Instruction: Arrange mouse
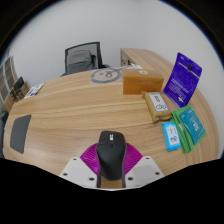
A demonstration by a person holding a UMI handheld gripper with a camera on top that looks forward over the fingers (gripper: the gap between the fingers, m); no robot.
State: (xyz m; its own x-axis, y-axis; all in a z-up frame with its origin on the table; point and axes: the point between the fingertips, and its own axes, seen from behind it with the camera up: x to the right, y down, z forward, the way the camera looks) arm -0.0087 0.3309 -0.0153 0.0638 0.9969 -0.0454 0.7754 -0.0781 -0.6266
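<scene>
A black computer mouse (111,158) lies lengthwise between my two fingers, its front pointing away from me. My gripper (111,152) is shut on it: the magenta pads (92,159) press against both of its sides. The mouse is over the near part of a light wooden desk (75,115). I cannot tell whether it rests on the desk or is lifted a little above it.
To the right are a purple box (183,78), a small tan box (157,103) and teal packets (186,125). A cardboard box (135,82) and a round white device (105,74) lie farther back. A dark flat mat (18,133) is at left. An office chair (82,55) stands beyond the desk.
</scene>
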